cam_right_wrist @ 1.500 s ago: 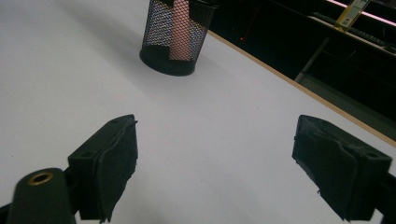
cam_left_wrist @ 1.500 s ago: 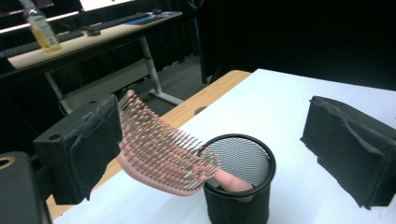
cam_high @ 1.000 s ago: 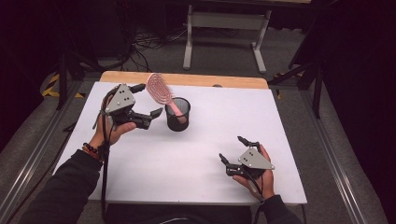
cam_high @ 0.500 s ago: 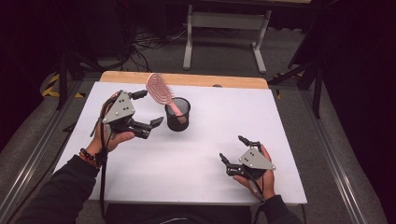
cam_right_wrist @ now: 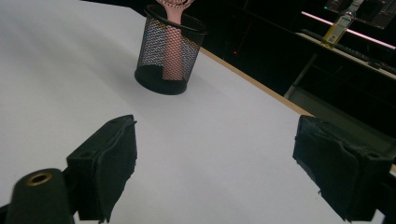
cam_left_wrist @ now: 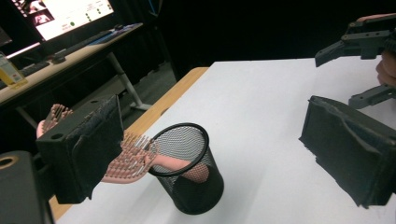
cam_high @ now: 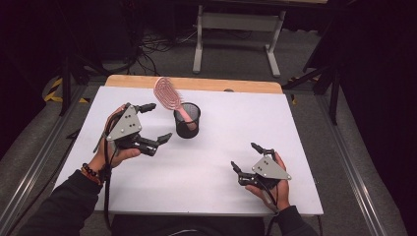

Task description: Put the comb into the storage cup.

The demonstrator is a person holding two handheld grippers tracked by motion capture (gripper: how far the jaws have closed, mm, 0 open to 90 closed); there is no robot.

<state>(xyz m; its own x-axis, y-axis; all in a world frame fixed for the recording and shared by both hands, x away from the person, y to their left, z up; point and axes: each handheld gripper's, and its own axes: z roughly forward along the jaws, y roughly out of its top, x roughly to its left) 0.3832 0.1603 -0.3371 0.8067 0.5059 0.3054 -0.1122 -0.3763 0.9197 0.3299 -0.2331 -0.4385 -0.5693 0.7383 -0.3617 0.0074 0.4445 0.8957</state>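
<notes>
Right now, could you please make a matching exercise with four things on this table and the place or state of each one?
Things:
1. pink hairbrush
2. black mesh cup
3. left gripper
4. right gripper

States:
A. open, low over the white table, near its front edge
B. stands upright on the table
C. leans handle down inside the cup
D. open, just beside the cup and the brush head

Pairs: 1-C, 2-B, 3-D, 4-A

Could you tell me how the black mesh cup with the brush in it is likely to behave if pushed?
The mesh cup looks light, so it would probably slide easily on the smooth white table. The pink hairbrush leans out over its rim, so it might tip that way.
</notes>
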